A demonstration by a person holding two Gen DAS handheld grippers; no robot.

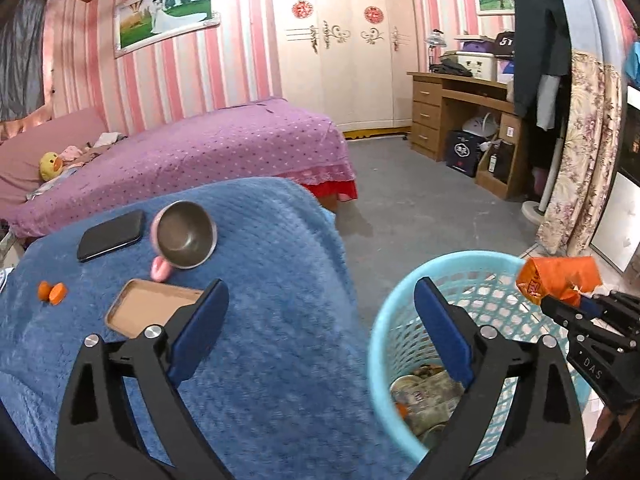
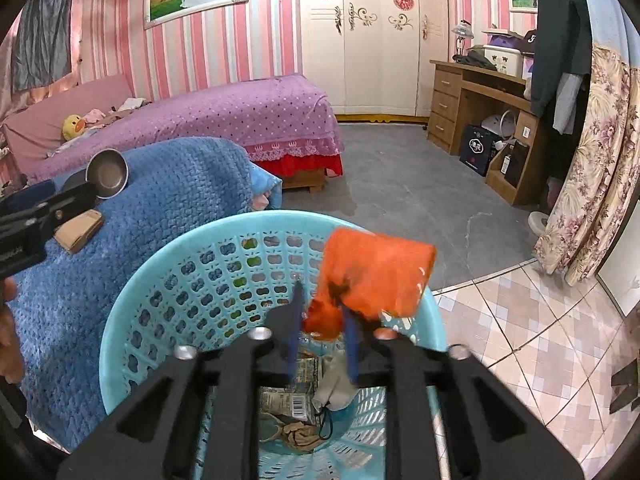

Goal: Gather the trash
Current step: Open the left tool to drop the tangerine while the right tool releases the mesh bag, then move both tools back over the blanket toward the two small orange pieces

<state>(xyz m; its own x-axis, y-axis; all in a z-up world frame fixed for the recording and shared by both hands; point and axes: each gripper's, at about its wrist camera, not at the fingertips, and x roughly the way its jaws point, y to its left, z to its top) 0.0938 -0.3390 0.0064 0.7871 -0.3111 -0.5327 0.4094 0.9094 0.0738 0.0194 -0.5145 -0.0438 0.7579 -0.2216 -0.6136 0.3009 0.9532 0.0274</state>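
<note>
Even, fairly bright indoor light fills both views, with no single source showing. Shadows are soft. Strong fisheye bending curves the walls and wardrobe [image 1: 344, 40], and black vignette fills the corners. The orange wrapper [image 2: 376, 276] and the blue pads [image 2: 352, 344] look smeared, probably motion blur. Distant furniture is slightly soft.

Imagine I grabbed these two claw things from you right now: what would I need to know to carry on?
Left gripper: open, holding nothing, above the blue blanket beside the basket.
Right gripper: over the turquoise basket, with the orange wrapper between its jaws; they are parted a little, so the hold looks loose.
Done: the basket already holds several pieces of trash.
Left: let the wrapper fall in. Then probably the two small orange bits on the blanket. The phone, metal cup and flat brown tray do not look like trash.
</note>
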